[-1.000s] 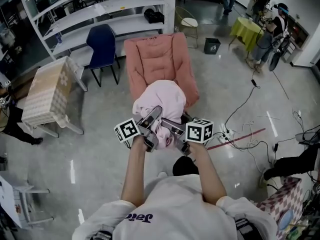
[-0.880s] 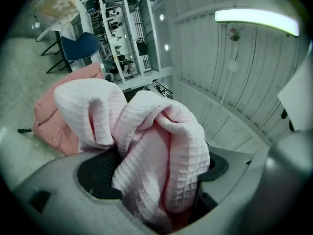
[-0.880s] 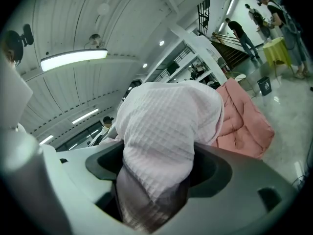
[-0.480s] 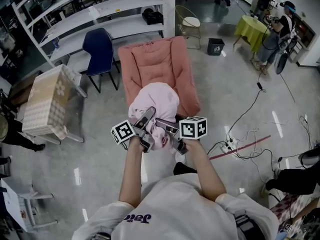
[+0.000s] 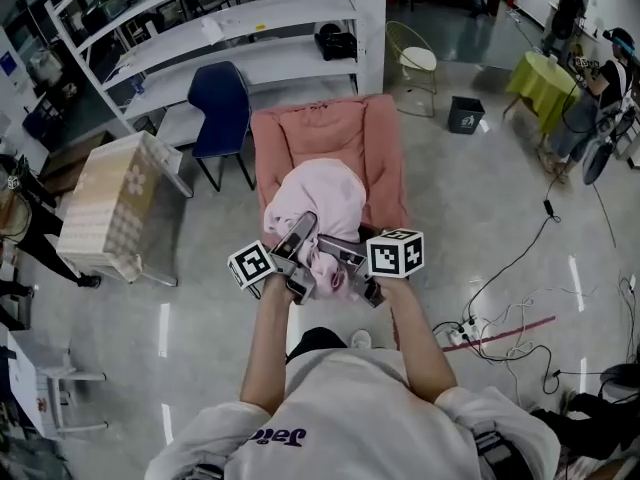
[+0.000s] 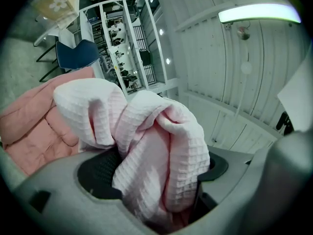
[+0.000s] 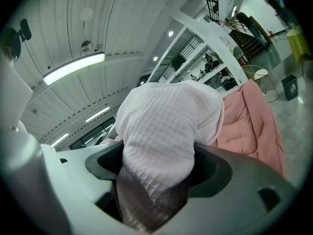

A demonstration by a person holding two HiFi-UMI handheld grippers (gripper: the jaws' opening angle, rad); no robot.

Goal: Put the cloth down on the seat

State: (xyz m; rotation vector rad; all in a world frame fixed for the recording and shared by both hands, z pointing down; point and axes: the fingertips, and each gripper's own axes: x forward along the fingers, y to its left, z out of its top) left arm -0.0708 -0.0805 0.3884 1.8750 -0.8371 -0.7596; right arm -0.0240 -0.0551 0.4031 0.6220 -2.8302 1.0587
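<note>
While the person's bare forearms reach forward from the near edge of the head view, the left gripper (image 6: 155, 177) is clenched on a thick fold of the pink waffle-weave cloth (image 5: 318, 190), which fills the gap between its jaws and bulges out above them. Just to the right, the right gripper (image 7: 155, 180) is clamped on another bunch of the same cloth, which mounds over its jaws in the same way. Both tools sit close together, their marker cubes side by side, and the cloth is gathered in a rounded heap between and beyond them. That heap hangs over the near part of the pink padded seat (image 5: 382, 158); whether it touches the cushion cannot be told. Left of the seat stands a table with a patterned cover (image 5: 108, 203), and a dark blue chair (image 5: 222, 96) stands farther back. Cables (image 5: 505, 318) trail over the glossy floor on the right. Farther off are white shelving (image 5: 250, 28), a black bin (image 5: 462, 115) and a yellow-green table (image 5: 540, 73).
</note>
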